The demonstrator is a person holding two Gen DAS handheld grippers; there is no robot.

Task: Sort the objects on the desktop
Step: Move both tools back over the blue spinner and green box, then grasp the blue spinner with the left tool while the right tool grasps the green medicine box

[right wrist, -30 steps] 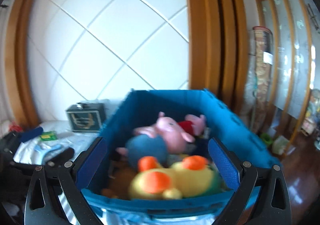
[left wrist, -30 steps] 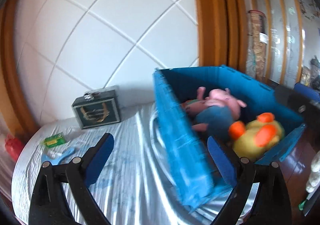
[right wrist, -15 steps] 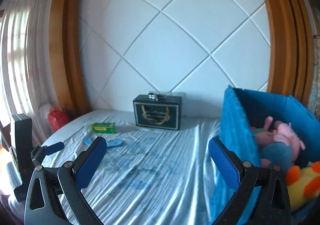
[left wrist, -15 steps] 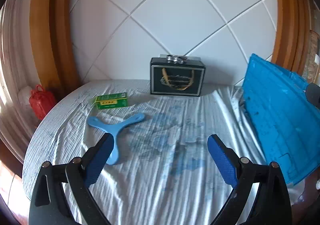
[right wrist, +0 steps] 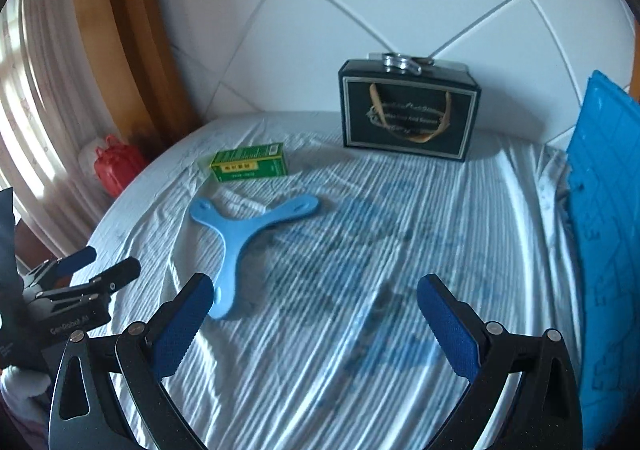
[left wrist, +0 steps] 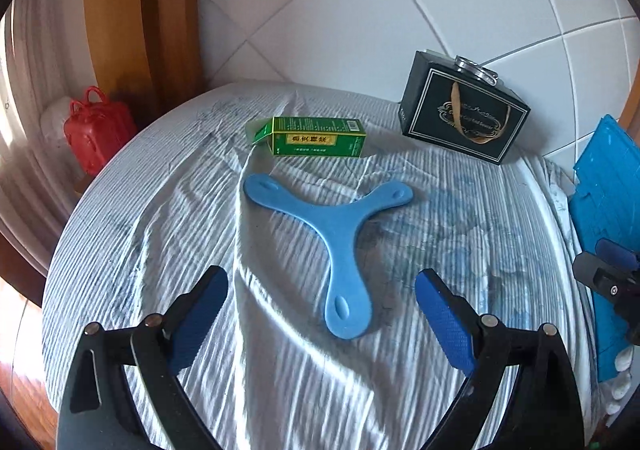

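Three items remain on the table [left wrist: 120, 250] (blue boomerang [left wrist: 340, 234], green box [left wrist: 316, 136], black gift box [right wrist: 408, 110]), none yet in the blue bin [right wrist: 608, 210], while we hold left gripper [left wrist: 320, 314] and right gripper [right wrist: 316, 326] wide open, empty.

Black two-finger grippers, blue pads

Left gripper [left wrist: 322, 314] and right gripper [right wrist: 316, 320]: black angular frames, silver screws, textured blue fingertips [left wrist: 444, 320]; white "GenRobot" lettering at 9 o'clock; white glove [right wrist: 24, 384].
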